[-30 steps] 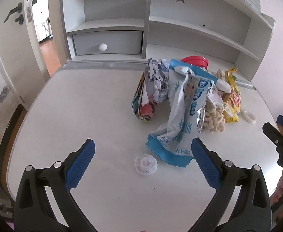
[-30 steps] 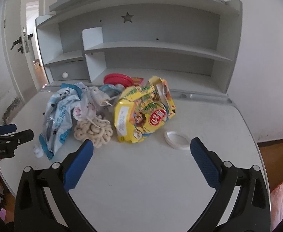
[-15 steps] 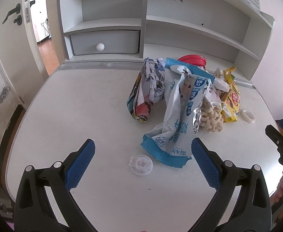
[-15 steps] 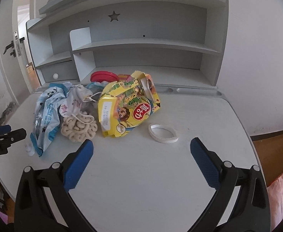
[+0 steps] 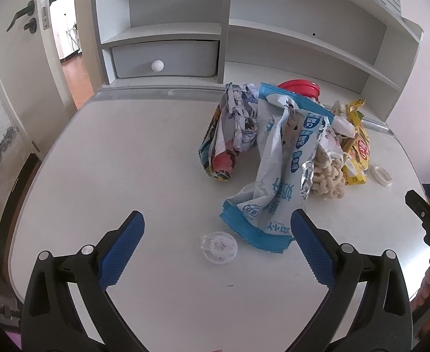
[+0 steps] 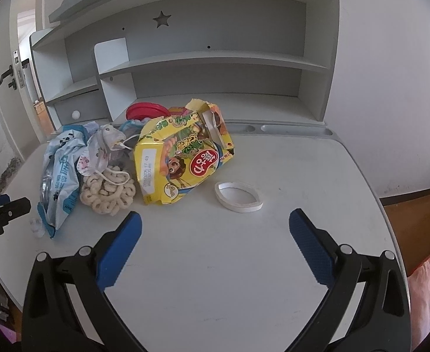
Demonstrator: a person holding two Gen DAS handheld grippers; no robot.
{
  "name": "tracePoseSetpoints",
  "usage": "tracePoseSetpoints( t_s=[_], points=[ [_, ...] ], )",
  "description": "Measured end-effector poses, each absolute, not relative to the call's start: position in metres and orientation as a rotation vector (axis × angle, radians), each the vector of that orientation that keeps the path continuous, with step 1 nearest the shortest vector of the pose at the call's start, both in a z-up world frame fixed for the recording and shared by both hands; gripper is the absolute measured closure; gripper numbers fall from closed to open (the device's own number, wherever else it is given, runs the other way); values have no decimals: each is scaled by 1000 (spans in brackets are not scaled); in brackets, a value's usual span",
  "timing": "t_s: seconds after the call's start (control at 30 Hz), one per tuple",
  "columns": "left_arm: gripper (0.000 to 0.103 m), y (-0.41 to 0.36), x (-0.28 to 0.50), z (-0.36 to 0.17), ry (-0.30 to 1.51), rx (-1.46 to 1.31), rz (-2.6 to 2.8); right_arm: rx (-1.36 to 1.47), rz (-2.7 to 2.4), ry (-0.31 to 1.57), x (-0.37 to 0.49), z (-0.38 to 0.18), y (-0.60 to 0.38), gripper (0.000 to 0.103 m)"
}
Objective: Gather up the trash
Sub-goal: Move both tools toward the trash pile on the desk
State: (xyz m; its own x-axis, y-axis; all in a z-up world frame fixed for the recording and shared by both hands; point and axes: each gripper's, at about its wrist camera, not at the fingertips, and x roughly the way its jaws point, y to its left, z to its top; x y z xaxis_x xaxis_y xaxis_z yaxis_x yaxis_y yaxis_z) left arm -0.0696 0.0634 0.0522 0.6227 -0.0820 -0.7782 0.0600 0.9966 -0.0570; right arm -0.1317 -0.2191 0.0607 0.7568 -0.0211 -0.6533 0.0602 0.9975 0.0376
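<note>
Left gripper (image 5: pixel 216 236) wide open, nothing between its blue pads (image 5: pixel 121 248), low in the frame above the desk (image 5: pixel 112 161). Clear cap (image 5: pixel 219 246) lies flat on the desk right between the jaws, just below centre, close to the bottom edge of the blue bag (image 5: pixel 276 182).

Trash pile sits right of centre in the left view: blue bag draped down toward the cap, crumpled wrapper (image 5: pixel 235 129) to its left, ring snacks (image 5: pixel 328 179) in a clear pouch to its right, yellow bag (image 5: pixel 357 152) further right, red lid (image 5: pixel 300 88) behind the pile at the shelf. White ring (image 5: pixel 382 176) lies alone at right of frame, apart from the yellow bag.

Right gripper (image 6: pixel 215 234) also wide open and empty, bottom of its frame. In the right view the white ring (image 6: pixel 238 196) lies flat at centre, above the jaw gap, just right of the yellow bag (image 6: pixel 182 161). Ring snacks (image 6: pixel 109 193) and blue bag (image 6: pixel 59 176) at left of centre, red lid (image 6: pixel 146 110) behind them. Cap (image 6: pixel 35 226) barely visible at far left, beside the blue bag's lower end.

Each gripper's tip shows at the edge of the other view; a hand is partly visible there, blurred. Grey shelf unit (image 6: pixel 215 58) fills the upper frame, drawer (image 5: pixel 165 61) with white knob at upper left in the left view.
</note>
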Motion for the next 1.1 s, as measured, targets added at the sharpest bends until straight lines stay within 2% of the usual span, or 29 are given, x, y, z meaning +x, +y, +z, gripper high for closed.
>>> tracePoseSetpoints(
  t_s=[1.1],
  points=[
    [6,38,-50,35,944,-15,-126,88,-55,775,-118,36,-245,6]
  ],
)
